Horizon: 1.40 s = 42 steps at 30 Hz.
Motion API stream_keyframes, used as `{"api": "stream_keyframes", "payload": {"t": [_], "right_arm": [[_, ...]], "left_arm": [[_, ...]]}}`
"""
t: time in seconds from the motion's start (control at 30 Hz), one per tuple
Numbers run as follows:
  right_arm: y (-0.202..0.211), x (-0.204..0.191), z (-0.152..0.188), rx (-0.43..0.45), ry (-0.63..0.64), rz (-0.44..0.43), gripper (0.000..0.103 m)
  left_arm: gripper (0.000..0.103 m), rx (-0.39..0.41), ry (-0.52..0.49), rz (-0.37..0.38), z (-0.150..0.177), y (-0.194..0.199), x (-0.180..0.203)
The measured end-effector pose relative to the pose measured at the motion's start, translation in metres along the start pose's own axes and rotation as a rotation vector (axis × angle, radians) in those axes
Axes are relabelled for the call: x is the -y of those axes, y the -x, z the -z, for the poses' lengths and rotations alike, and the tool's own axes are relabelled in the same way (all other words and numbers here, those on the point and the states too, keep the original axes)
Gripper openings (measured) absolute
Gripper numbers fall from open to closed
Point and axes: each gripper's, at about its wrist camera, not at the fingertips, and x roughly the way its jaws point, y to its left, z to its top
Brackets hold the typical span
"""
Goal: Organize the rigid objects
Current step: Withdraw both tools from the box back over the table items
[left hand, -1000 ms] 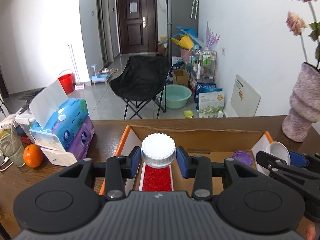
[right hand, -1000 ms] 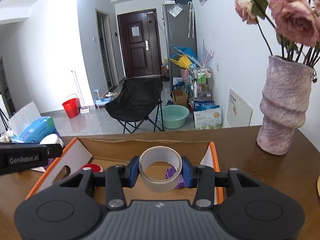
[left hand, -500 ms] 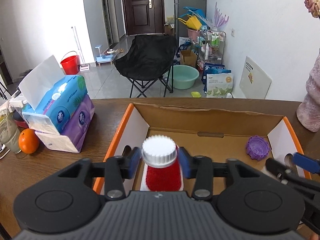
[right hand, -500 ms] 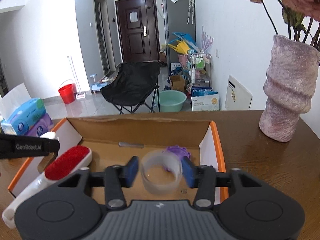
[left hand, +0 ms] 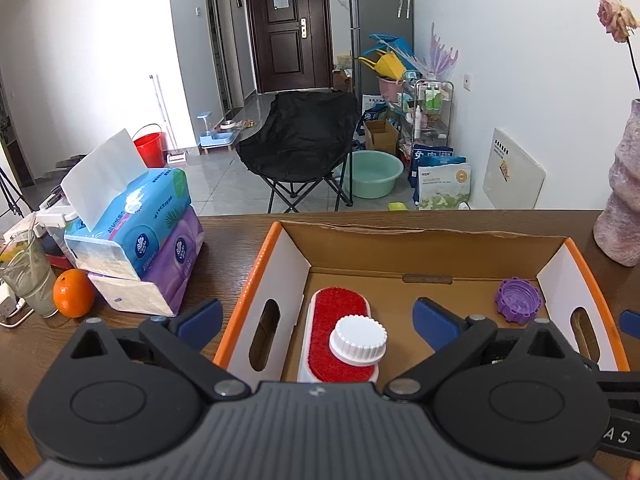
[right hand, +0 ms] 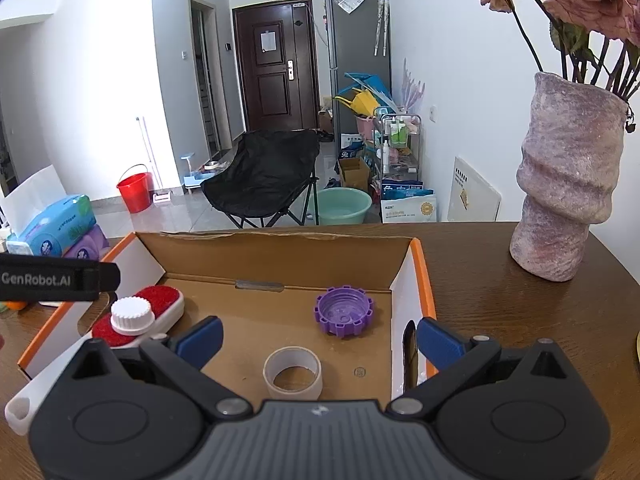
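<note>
An orange-edged cardboard box (left hand: 244,300) (right hand: 424,280) sits on the brown table. Inside lie a white brush with red bristles (left hand: 340,320) (right hand: 160,300), a white ribbed cap (left hand: 358,340) (right hand: 130,316) resting on those bristles, a purple cap (left hand: 518,300) (right hand: 344,314) and a pale tape roll (right hand: 293,376). My left gripper (left hand: 318,322) hangs over the box's left part, its jaws opening wide, the white cap below and free of the pads. My right gripper (right hand: 320,338) hovers over the box's right part, jaws opening too, the tape roll lying loose between them on the box floor.
Stacked tissue packs (left hand: 136,236), an orange (left hand: 74,294) and a glass (left hand: 28,280) stand left of the box. A tall pink vase (right hand: 564,188) with dried roses stands to the right. Beyond the table's far edge are a black chair (left hand: 304,140) and floor clutter.
Both grippers went from shut to wide open. The left let go of the white cap, which now rests on the brush; the right let go of the tape roll, now on the box floor.
</note>
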Motion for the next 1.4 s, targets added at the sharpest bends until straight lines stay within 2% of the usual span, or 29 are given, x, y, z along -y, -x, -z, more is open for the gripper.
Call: {"api": "stream_keyframes", "payload": {"t": [0.5,0.93,1.4], "right_arm": [[0.031,-0.003,0.000,0.017,-0.002,-0.010,0.103],[0.084,-0.008,0.010,0.047,0.005,-0.023,0.103],[0.141,-0.017,0.035,0.078,0.013,-0.024,0.103]], "left_arm": [[0.103,0.016,0.009,0.011,0.003,0.032,-0.006],[0.103,0.045,0.008,0.018,0.016,0.082,-0.016],[0.103,0.079,0.016,0.039,0.044,0.139,-0.028]]}}
